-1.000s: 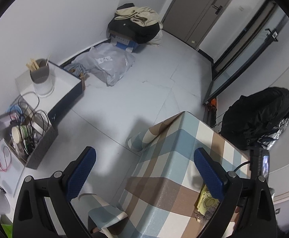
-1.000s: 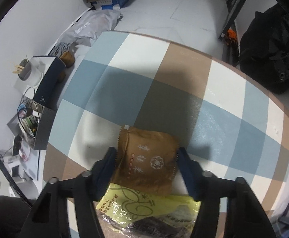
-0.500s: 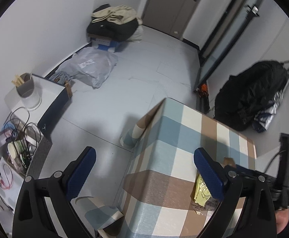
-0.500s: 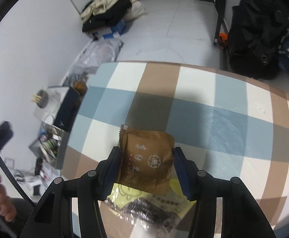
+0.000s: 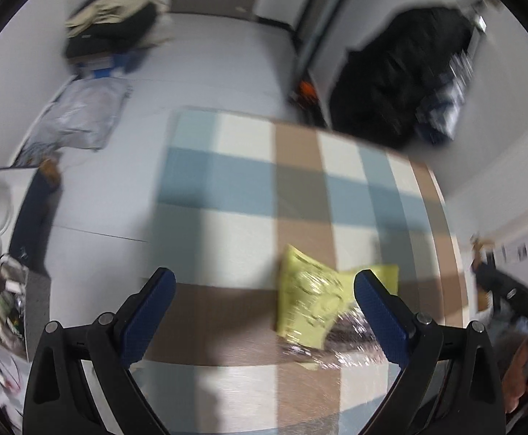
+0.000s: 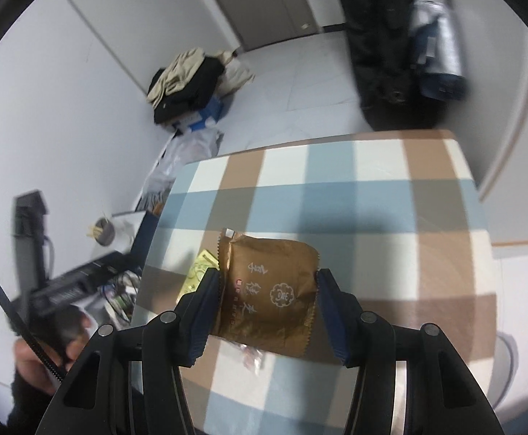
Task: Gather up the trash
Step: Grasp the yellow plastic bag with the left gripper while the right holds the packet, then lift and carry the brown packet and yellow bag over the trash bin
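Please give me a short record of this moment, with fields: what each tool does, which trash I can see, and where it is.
left tool: open, empty, above the table
right tool: shut on brown packet, lifted over the table
trash on table: yellow wrapper, partly in clear plastic
left view: blurred

The brown packet (image 6: 269,291) is matt, crinkled foil-like wrapping, the yellow wrapper (image 5: 309,302) glossy printed film with clear crinkled plastic beside it, the counter (image 5: 300,188) carries smooth checked cloth, and each tool's fingers (image 5: 148,306) bear ribbed blue pads.
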`<act>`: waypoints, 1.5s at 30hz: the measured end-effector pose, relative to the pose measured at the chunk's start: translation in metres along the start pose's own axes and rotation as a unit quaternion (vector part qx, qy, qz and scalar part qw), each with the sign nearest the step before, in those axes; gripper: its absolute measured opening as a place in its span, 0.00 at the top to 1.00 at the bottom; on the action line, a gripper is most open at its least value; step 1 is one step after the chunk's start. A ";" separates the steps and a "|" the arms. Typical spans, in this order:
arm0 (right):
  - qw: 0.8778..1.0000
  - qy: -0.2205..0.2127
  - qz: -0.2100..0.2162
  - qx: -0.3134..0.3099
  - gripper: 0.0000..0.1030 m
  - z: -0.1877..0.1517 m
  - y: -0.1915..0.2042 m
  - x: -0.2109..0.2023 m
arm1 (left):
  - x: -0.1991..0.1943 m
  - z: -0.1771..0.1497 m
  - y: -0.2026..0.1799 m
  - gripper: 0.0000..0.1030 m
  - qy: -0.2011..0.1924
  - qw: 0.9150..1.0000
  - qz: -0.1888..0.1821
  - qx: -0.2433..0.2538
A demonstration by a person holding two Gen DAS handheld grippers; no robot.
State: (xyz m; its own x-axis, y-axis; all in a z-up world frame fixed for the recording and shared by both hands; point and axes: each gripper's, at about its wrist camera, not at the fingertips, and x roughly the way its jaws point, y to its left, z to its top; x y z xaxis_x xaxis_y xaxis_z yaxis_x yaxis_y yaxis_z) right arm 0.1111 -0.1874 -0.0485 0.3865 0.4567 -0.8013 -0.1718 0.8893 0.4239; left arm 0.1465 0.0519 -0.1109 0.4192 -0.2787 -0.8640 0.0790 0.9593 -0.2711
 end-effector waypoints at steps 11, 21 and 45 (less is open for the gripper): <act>0.999 -0.037 0.008 0.025 0.48 -0.012 -0.044 -0.030 | 0.038 -0.010 -0.034 0.05 0.052 0.997 0.016 0.050; 0.998 -0.045 0.025 0.040 0.47 -0.016 -0.062 -0.044 | 0.056 -0.031 -0.066 0.06 0.053 0.983 0.086 0.152; 0.997 -0.050 0.026 0.057 0.47 -0.024 -0.071 -0.058 | 0.029 -0.029 -0.074 1.00 0.009 0.986 0.085 0.140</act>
State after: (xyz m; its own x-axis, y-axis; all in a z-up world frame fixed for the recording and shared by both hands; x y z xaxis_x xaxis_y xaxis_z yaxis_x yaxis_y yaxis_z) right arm 0.0787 -0.2768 -0.0425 0.4685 0.4922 -0.7337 -0.0921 0.8531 0.5135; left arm 0.1264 -0.0281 -0.1281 0.4319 -0.1113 -0.8950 0.2565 0.9665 0.0036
